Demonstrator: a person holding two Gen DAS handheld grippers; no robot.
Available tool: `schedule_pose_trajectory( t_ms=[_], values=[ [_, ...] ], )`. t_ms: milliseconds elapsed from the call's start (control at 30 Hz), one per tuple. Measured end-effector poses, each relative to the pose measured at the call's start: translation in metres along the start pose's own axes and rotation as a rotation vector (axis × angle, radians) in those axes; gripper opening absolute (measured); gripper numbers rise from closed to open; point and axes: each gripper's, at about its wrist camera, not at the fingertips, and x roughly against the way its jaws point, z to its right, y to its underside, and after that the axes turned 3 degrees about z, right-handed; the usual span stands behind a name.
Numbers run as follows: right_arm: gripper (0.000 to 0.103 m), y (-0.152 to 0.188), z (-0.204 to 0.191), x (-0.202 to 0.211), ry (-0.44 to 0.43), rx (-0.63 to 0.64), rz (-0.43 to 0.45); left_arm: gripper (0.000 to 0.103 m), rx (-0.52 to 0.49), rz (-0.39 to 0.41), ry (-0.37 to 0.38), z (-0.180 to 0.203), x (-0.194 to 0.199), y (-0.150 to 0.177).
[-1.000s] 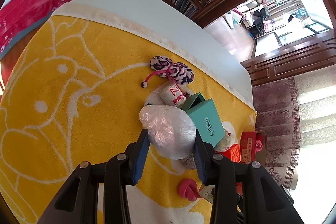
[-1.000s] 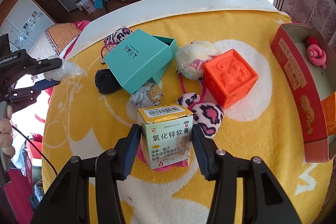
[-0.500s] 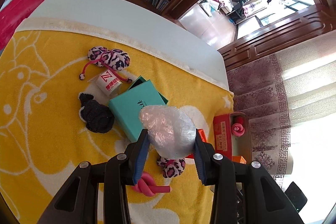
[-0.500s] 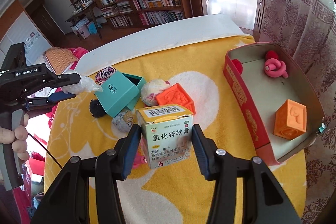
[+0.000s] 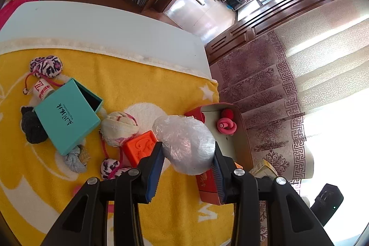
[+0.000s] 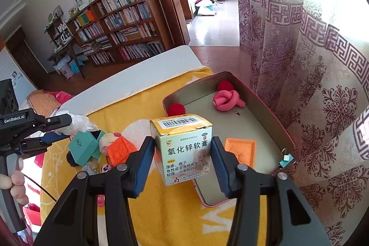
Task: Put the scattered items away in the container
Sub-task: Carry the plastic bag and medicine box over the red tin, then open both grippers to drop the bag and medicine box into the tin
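- Both grippers have swung toward the red tin [image 6: 274,121]; a second ago it sat at the right edge of the right wrist view, now it fills centre-right.
- Left gripper [image 5: 188,159] pinches a crumpled plastic bag [image 5: 184,142], lower centre, beside the tin's near wall.
- Right gripper [image 6: 182,156] pinches the ointment box [image 6: 184,149] over the tin's near rim.
- Risk: releasing now, the box could catch the rim and tumble onto the yellow blanket [image 6: 161,211]; the light bag may cling to a pad.
- Scattered toys that were centred have shifted to the left of both frames.
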Motion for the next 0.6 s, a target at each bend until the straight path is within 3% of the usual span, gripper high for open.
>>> schedule_pose_trajectory(
  t_ms=[267, 533, 600],
  values=[
    [0.054, -0.022, 0.040, 0.002, 0.037, -0.038, 0.047, 0.041, -0.073, -0.051, 0.043, 0.064, -0.042, 0.005],
    [0.054, -0.031, 0.053, -0.006, 0.058, -0.032, 0.058, 0.042, -0.137, -0.088, 0.091, 0.114, -0.072, -0.001],
    [0.056, -0.031, 0.056, -0.012, 0.051, -0.041, 0.045, 0.053, -0.135, -0.108, 0.106, 0.122, -0.080, -0.002]
  ],
)
